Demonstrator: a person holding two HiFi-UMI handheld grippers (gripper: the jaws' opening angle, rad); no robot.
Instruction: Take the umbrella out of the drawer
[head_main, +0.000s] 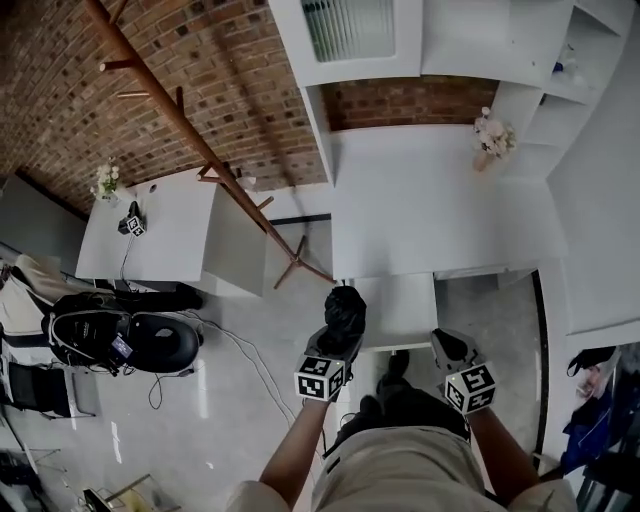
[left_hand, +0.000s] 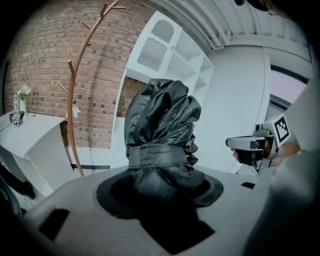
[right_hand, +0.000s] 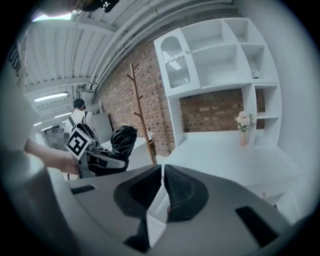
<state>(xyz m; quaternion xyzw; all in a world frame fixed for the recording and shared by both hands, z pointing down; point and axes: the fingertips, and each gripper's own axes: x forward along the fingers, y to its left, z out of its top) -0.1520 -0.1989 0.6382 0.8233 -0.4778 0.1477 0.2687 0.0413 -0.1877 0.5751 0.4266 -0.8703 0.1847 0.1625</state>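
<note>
Floor (head_main: 200, 420) beside drawer (head_main: 405, 310) edge and umbrella (head_main: 345, 305)

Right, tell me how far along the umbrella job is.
Done: the drawer stands open and the black umbrella is out of it. In hand: the left gripper clamps the umbrella in the air; the right gripper is shut and empty. Left: probably only setting it down and perhaps closing the drawer.

surface: white desk (head_main: 420, 210); on it: flower vase (head_main: 491, 140)
</note>
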